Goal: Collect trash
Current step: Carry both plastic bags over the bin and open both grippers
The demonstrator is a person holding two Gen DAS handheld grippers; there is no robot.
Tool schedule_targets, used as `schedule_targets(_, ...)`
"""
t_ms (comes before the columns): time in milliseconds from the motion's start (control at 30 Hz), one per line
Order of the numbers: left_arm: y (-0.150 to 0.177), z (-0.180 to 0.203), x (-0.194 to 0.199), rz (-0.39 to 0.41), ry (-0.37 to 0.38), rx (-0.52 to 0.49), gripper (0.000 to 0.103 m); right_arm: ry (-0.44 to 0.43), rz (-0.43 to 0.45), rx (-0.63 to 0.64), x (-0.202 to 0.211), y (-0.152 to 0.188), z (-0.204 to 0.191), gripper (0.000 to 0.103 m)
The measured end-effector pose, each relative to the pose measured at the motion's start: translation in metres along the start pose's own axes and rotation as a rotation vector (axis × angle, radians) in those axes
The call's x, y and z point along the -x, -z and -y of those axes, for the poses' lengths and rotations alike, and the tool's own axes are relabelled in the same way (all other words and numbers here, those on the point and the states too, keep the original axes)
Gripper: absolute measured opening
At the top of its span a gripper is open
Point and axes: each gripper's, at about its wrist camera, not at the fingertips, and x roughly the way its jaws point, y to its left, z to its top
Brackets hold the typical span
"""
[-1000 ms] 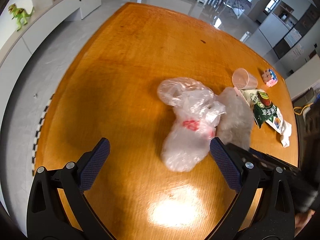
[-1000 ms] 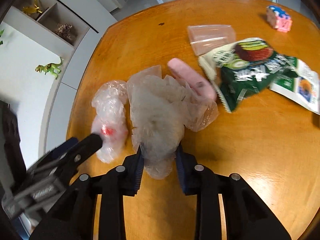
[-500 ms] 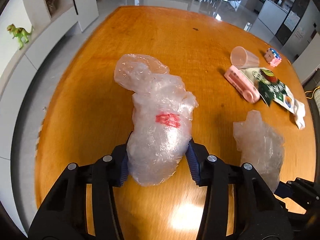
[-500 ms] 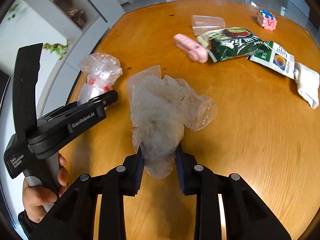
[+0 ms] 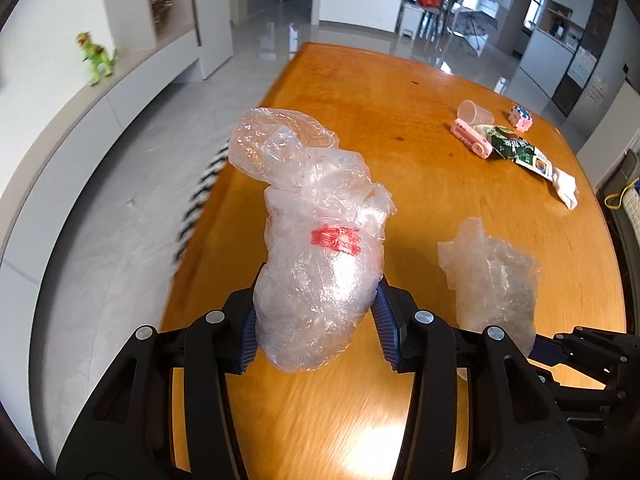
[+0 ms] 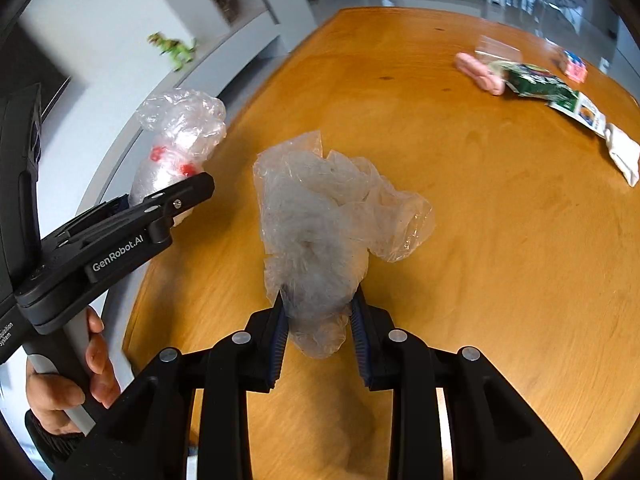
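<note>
My left gripper (image 5: 316, 326) is shut on a crumpled clear plastic bag with a red mark (image 5: 320, 240) and holds it above the left edge of the wooden table (image 5: 400, 92). It also shows in the right wrist view (image 6: 176, 140). My right gripper (image 6: 320, 320) is shut on a second, greyish clear plastic bag (image 6: 320, 208), lifted above the table; that bag shows in the left wrist view (image 5: 492, 280) to the right of the first.
At the table's far right lie a pink oblong item (image 5: 472, 140), a clear cup (image 5: 474, 112), a green snack wrapper (image 5: 516, 150), a white crumpled piece (image 5: 566, 186) and a small colourful cube (image 5: 520, 116). Floor lies to the left.
My left gripper went from open to shut on the red-marked bag and lifted it toward the table's left edge. My right gripper kept its bag and pulled back from the far items.
</note>
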Motion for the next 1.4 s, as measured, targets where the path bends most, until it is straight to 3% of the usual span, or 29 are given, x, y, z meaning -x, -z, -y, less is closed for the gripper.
schedule_targets(233, 0.060, -0.047, 0.042, 0.035, -0.039, 0.060, 0.047, -0.049, -0.014, 0.142, 0.007, 0.045, -0.073, 0.031)
schedule_targets(533, 0.156, -0.126, 0.089, 0.060, -0.116, 0.221, 0.047, -0.171, -0.092, 0.370, -0.006, 0.108, -0.174, 0.031)
schedule_targets(733, 0.228, -0.189, 0.114, 0.045, -0.210, 0.371, 0.047, -0.246, -0.170, 0.517, -0.028, 0.146, -0.237, 0.031)
schedule_targets(967, 0.292, -0.240, 0.119, -0.001, -0.265, 0.536, 0.048, -0.248, -0.236, 0.586, -0.071, 0.175, -0.280, 0.033)
schedule_targets(1000, 0.298, -0.244, 0.117, -0.011, -0.268, 0.548, 0.051, -0.233, -0.229, 0.595, -0.077, 0.174, -0.280, 0.047)
schedule_targets(1033, 0.302, -0.248, 0.114, -0.025, -0.272, 0.560, 0.069, -0.204, -0.224, 0.606, -0.082, 0.175, -0.283, 0.070)
schedule_targets(1100, 0.309, -0.257, 0.114, -0.026, -0.286, 0.620, 0.097, -0.177, -0.194, 0.618, -0.086, 0.186, -0.289, 0.076)
schedule_targets(1233, 0.315, -0.269, 0.116, -0.025, -0.324, 0.683, 0.097, -0.196, -0.225, 0.616, -0.091, 0.192, -0.289, 0.076)
schedule_targets(1400, 0.321, -0.276, 0.120, -0.035, -0.317, 0.701, 0.097, -0.218, -0.225, 0.608, -0.087, 0.191, -0.288, 0.076)
